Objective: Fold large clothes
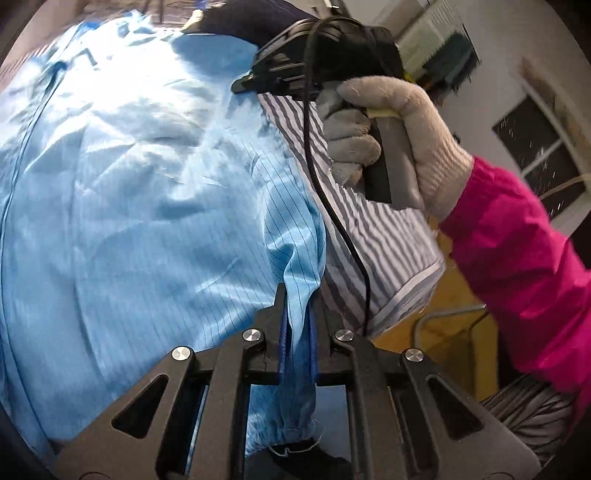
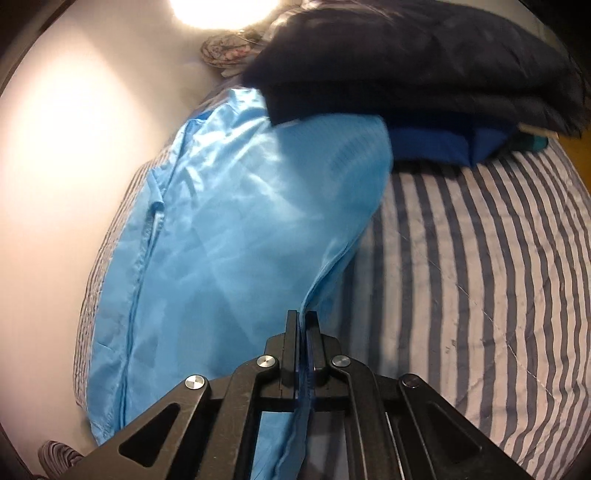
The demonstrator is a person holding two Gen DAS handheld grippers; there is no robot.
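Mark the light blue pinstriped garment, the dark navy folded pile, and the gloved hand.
light blue pinstriped garment [image 2: 229, 229], right wrist view, on its broad lit middle panel.
dark navy folded pile [image 2: 406, 59], right wrist view, on its top layer.
gloved hand [image 1: 399, 147], left wrist view, on the knit back of the hand.

A striped bedsheet [image 2: 480, 277] meets a pale wall [image 2: 74, 147] under bright lamp glare [image 2: 221, 11].

Both wrist cams sit close, angled steeply down along their fingers — shared ground: blue garment [image 1: 147, 184] [image 2: 229, 221] on striped bedsheet [image 1: 388, 258] [image 2: 480, 277].
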